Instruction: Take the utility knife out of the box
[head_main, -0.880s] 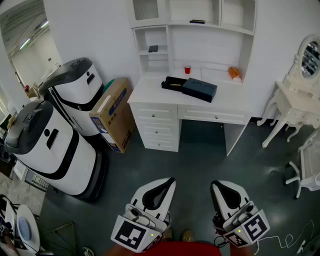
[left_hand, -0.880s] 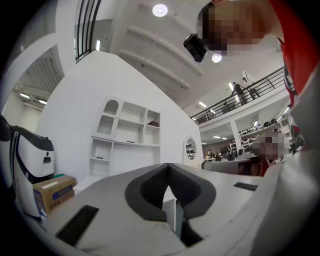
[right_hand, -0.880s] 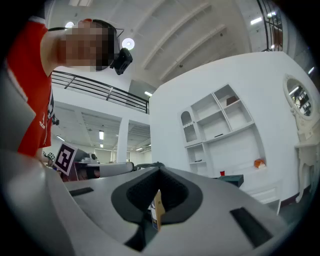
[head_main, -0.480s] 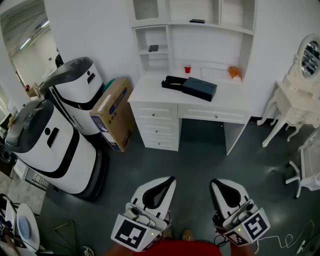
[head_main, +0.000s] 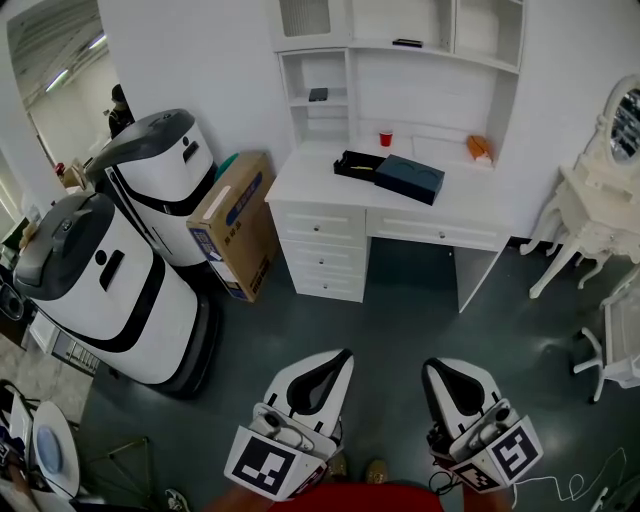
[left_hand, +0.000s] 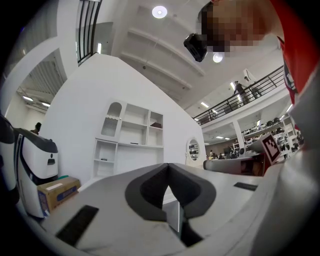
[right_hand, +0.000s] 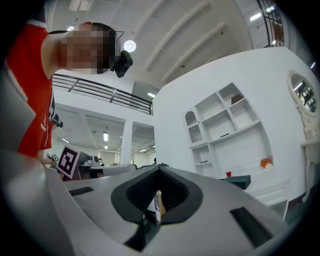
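An open black box (head_main: 358, 163) lies on the white desk (head_main: 330, 190) at the far wall, with a thin yellowish thing in it that may be the utility knife (head_main: 352, 157). Its dark lid (head_main: 410, 178) lies beside it on the right. My left gripper (head_main: 339, 358) and right gripper (head_main: 432, 368) are low in the head view, over the grey floor and far from the desk. Both are shut with nothing between the jaws. The left gripper (left_hand: 168, 166) points level toward the desk. From the right gripper (right_hand: 160, 169) the dark lid (right_hand: 240, 181) shows far off.
Two large white-and-black machines (head_main: 110, 290) and a cardboard carton (head_main: 232, 225) stand left of the desk. A red cup (head_main: 385, 138) and an orange item (head_main: 479, 147) sit on the desk's back. A white vanity with a mirror (head_main: 590, 200) stands on the right.
The head view has shifted slightly, so the desk now sits a little further right. Both grippers keep their places and stay shut.
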